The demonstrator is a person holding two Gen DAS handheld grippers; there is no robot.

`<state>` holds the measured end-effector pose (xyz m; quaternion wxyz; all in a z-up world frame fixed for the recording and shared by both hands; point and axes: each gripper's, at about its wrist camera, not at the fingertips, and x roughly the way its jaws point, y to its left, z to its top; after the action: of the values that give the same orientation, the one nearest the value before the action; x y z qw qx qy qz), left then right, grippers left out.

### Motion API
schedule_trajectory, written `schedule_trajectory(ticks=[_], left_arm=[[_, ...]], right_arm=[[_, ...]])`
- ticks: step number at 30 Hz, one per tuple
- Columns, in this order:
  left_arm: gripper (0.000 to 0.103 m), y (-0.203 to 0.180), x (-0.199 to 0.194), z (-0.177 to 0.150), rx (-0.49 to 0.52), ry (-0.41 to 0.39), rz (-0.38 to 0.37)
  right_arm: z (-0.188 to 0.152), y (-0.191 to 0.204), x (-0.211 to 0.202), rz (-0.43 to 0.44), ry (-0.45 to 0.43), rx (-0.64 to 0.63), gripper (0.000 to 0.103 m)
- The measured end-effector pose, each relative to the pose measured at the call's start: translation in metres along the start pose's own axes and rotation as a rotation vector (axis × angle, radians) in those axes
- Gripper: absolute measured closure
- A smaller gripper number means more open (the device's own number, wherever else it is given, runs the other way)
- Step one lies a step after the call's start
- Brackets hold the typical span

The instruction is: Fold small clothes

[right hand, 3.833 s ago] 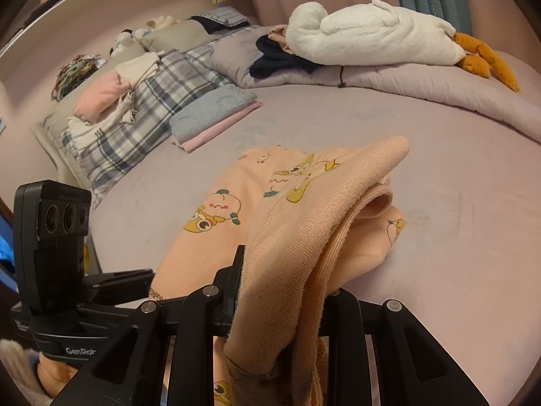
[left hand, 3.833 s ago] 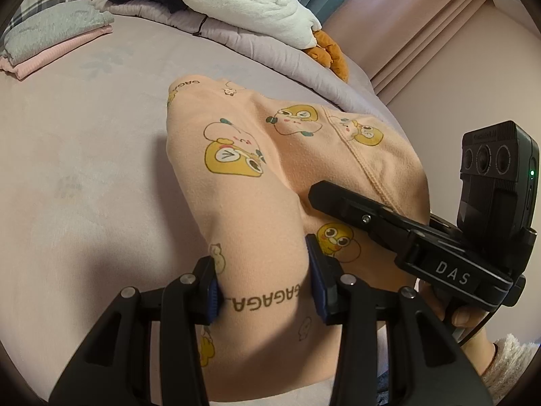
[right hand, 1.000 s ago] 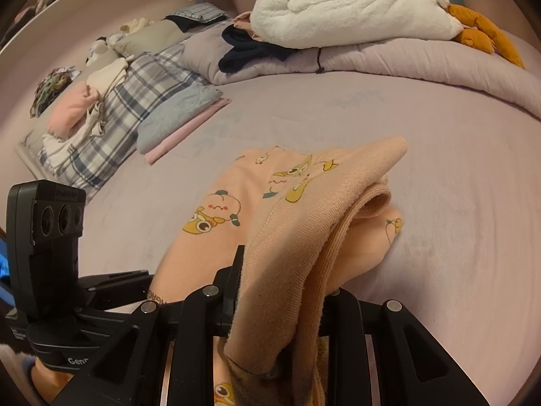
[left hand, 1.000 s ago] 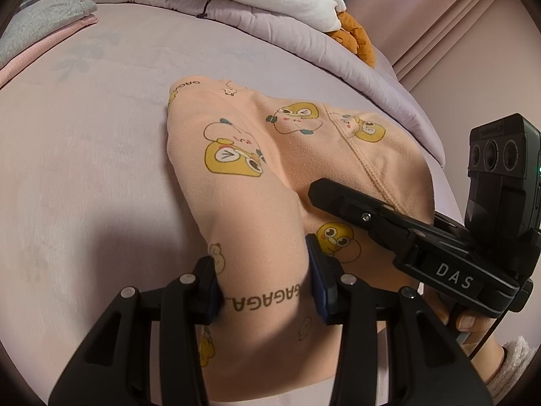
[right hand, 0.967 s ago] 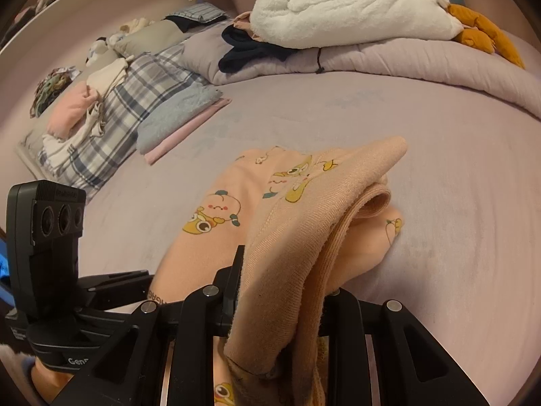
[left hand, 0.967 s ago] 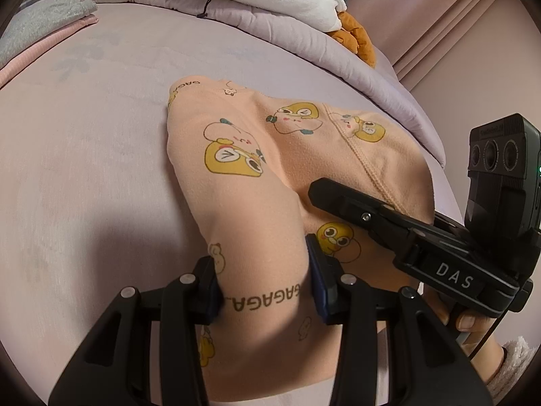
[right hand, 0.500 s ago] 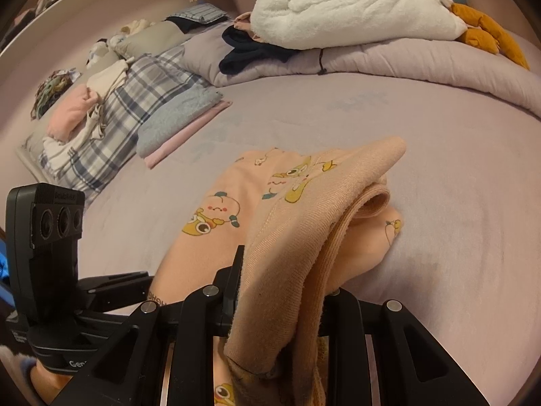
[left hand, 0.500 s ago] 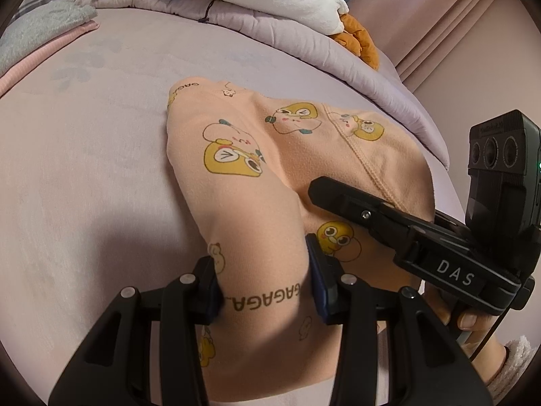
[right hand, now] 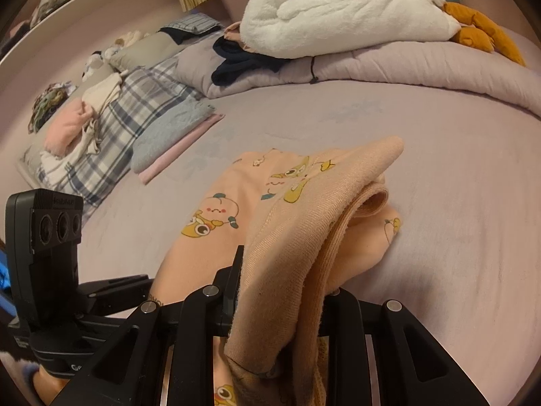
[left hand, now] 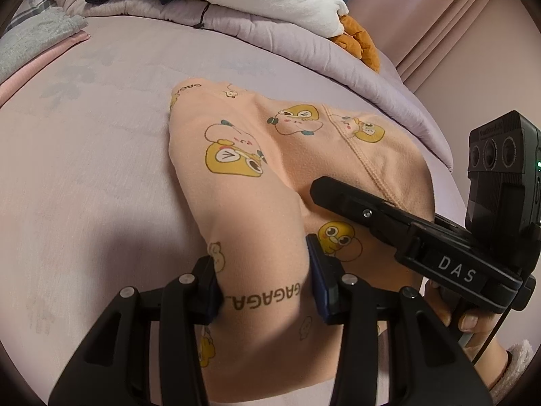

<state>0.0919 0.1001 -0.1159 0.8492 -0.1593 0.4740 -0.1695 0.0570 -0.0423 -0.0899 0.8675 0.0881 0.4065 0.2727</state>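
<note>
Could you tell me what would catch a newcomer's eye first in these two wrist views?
The peach garment printed with yellow cartoon ducks fills the middle of both views, spread on the lilac bed, with the left hand-held gripper and the right hand-held gripper each shut on a bunched part of it. Behind it, a big white plush goose with orange feet lies on the rolled quilt, and folded clothes sit to the left.

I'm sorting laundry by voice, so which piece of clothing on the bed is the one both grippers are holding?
The peach cartoon-print garment, pinched by the left gripper and right gripper; the grey and pink folded pieces lie untouched.
</note>
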Motion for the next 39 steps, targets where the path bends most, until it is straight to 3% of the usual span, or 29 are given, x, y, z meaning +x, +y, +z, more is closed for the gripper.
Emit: schedule_trajectory(ticks=[13, 39], left_arm=[[0.058, 0.003, 0.021, 0.003, 0.001, 0.035, 0.024], [0.048, 0.003, 0.023, 0.002, -0.001, 0.052, 0.075]], right_arm=[[-0.004, -0.011, 0.015, -0.007, 0.031, 0.042, 0.075], [-0.009, -0.029, 0.014, -0.025, 0.069, 0.133, 0.073]])
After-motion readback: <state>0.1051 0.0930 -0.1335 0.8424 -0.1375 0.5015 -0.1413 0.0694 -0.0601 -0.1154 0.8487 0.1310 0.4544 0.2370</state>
